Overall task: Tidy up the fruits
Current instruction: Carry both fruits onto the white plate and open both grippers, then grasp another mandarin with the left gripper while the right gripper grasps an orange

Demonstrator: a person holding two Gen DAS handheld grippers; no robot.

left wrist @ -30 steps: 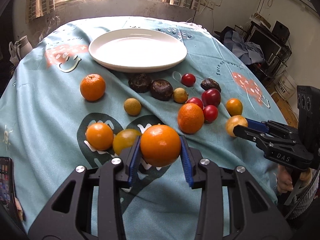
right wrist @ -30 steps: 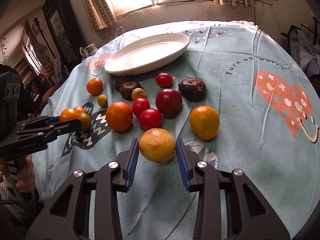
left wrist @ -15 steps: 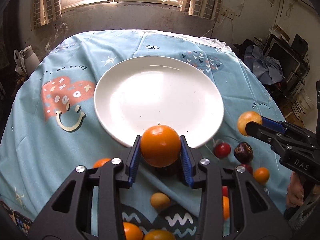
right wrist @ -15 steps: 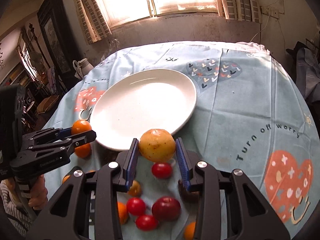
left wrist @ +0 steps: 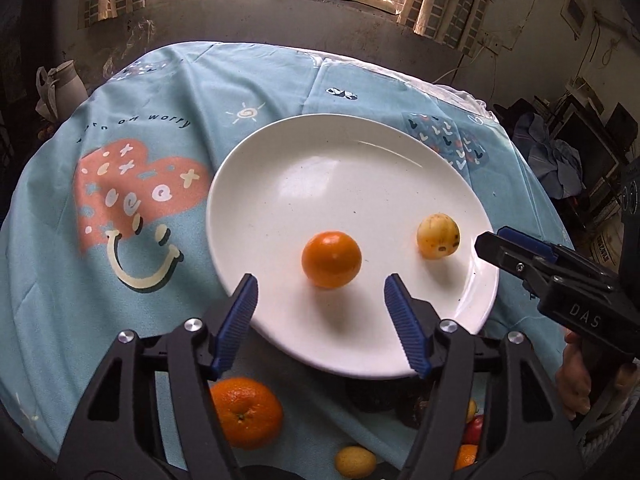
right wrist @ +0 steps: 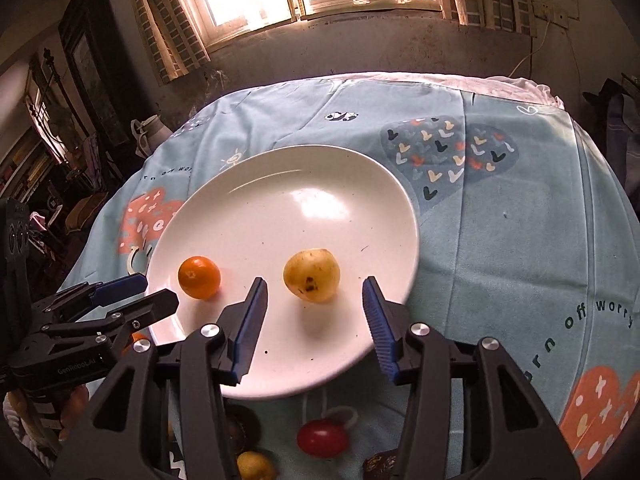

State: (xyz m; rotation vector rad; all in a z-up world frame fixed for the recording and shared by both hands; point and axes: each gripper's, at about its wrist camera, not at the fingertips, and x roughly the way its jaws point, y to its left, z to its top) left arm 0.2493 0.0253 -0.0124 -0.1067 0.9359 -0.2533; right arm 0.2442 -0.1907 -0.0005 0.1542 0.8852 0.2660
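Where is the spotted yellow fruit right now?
The round, brown-spotted yellow fruit lies on the white oval plate, free between the open right tool's fingers. The small round orange sits to its left on the same plate.

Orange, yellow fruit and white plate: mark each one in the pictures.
orange (left wrist: 331,259), left wrist view, middle of its skin.
yellow fruit (right wrist: 311,275), right wrist view, middle of its spotted side.
white plate (left wrist: 320,184), left wrist view, bare inner surface behind the fruits.

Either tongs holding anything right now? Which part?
Nothing held. Left tongs and right tongs are open; orange and yellow fruit sit free on the plate.
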